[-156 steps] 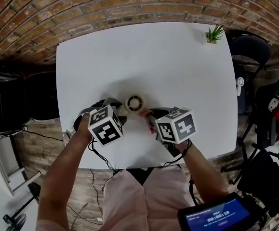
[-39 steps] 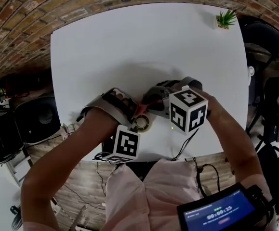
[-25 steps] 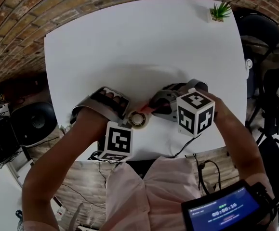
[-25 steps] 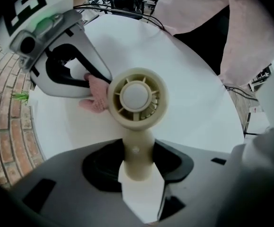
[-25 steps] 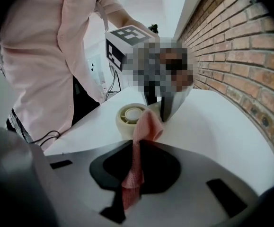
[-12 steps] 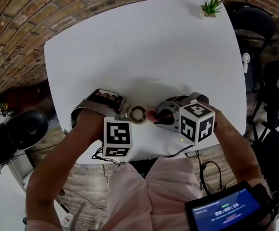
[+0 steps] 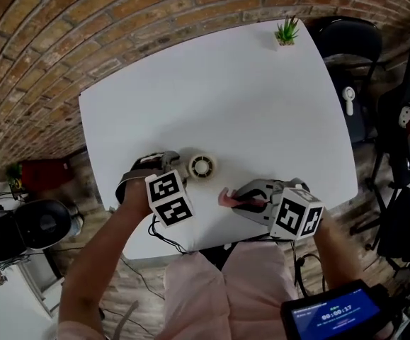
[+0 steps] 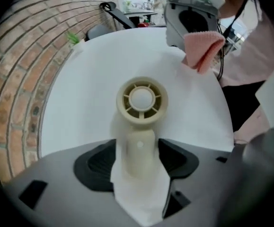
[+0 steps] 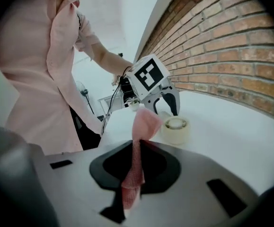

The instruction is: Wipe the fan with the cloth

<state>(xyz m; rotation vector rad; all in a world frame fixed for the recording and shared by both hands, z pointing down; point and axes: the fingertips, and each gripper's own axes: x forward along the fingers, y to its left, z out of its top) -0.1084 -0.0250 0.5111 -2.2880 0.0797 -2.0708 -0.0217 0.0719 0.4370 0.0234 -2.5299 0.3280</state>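
Left gripper (image 8: 139, 151): pointing down at the bench (image 7: 226, 83). Jaws have just been opening. The fan's handle sits between them, but the pads look just clear of it on both sides, so I read that as no real grip right now.

Fan (image 7: 202, 166) lies flat, grille up. Its long axis runs straight out from my left gripper, with the handle in the jaws and the round head at the far end.

Right gripper (image 9: 139, 163): jaws together, clamped on the pink cloth (image 9: 146, 122), loose end flopping forward.

Key relation: in head view the fan head is up and left of the cloth, with bare bench between, no contact. The right gripper view puts it ahead and slightly right of the cloth tip. The head end faces the right gripper, so the wipe comes in from that side.

Left is nearer but loose. My guess is to re-close on the handle first, or the fan skids under the cloth.
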